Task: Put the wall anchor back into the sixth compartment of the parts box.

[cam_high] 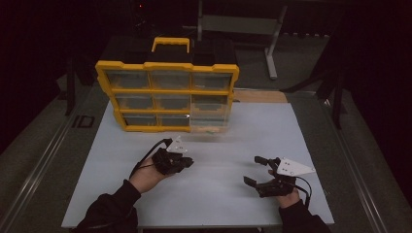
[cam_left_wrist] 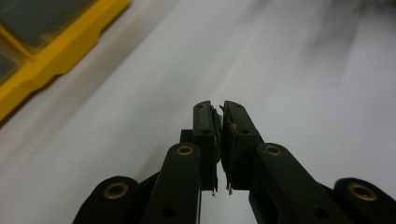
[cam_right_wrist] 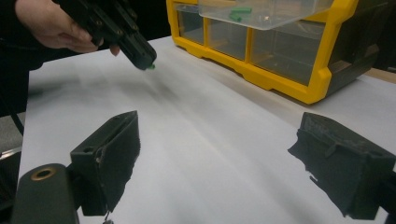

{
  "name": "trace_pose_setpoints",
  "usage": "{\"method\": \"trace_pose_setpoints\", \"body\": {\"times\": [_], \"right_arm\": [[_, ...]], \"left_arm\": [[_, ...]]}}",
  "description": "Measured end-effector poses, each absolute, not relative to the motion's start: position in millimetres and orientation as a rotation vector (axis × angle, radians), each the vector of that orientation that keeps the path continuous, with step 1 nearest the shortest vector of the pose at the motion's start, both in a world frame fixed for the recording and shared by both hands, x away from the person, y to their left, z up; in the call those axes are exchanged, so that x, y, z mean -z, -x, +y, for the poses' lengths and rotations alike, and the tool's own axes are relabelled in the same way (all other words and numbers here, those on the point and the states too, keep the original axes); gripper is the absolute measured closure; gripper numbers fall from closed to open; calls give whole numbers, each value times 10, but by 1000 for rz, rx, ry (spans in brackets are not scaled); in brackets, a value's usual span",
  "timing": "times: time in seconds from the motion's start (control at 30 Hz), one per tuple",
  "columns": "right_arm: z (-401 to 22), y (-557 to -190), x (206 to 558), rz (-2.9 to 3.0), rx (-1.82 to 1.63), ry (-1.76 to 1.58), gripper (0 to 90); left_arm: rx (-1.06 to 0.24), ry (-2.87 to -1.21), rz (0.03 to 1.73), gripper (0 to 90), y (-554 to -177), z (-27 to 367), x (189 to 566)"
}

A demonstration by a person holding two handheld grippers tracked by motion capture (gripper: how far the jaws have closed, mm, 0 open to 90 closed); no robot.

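Your left hand-held gripper (cam_high: 187, 161) is clenched on a small green piece (cam_right_wrist: 150, 67); in the left gripper view a sliver of green (cam_left_wrist: 218, 122) shows pinched between the two closed jaws, and in the right gripper view it pokes out at the tip. You hold it in the air above the white tabletop (cam_high: 218, 194), in front of the yellow organizer case (cam_high: 167, 94). So the pick-up looks done, and what seems left is carrying the piece to its compartment and letting go.

The likely target is the clear drawer (cam_high: 210, 121) pulled out at the lower right of the case: in the right gripper view it sticks out over the tabletop with similar green pieces (cam_right_wrist: 238, 14) lying inside. That is a judgement, not a certainty.

Your right hand-held gripper (cam_high: 253, 170) is released, jaws wide apart with nothing between them, resting low over the tabletop well to the right of the left one.

Nothing lies on the sheet between the held piece and the drawer. Watch the drawer's front wall, since you must lift over it, and the thin grip on so small a piece.
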State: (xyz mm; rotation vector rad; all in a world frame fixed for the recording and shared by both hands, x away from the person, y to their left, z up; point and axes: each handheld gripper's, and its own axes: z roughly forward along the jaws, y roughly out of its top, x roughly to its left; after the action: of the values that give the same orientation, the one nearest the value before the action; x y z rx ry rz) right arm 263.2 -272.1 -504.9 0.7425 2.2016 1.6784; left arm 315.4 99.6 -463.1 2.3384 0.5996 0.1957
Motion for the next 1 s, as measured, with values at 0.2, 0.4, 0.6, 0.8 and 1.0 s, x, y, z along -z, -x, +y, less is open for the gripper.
{"method": "trace_pose_setpoints", "body": {"times": [0.2, 0.4, 0.6, 0.8, 1.0], "right_arm": [[-2720, -2634, 5052, 2203, -1678, -742, 138], [-2723, -2633, 5052, 2200, -1681, -744, 138], [-2718, -2633, 5053, 2201, -1682, -742, 138], [-2718, -2634, 5053, 2201, -1682, -742, 138], [-2715, -2634, 5054, 2201, -1684, -743, 138]], "left_arm": [[-231, -2320, 624, 843, -3177, 1066, 4533], [-262, -2292, 654, 842, -3206, 1131, 4441], [-306, -2263, 676, 842, -3228, 1187, 4332], [-341, -2235, 695, 842, -3244, 1238, 4231], [-372, -2211, 710, 842, -3256, 1279, 4114]]}}
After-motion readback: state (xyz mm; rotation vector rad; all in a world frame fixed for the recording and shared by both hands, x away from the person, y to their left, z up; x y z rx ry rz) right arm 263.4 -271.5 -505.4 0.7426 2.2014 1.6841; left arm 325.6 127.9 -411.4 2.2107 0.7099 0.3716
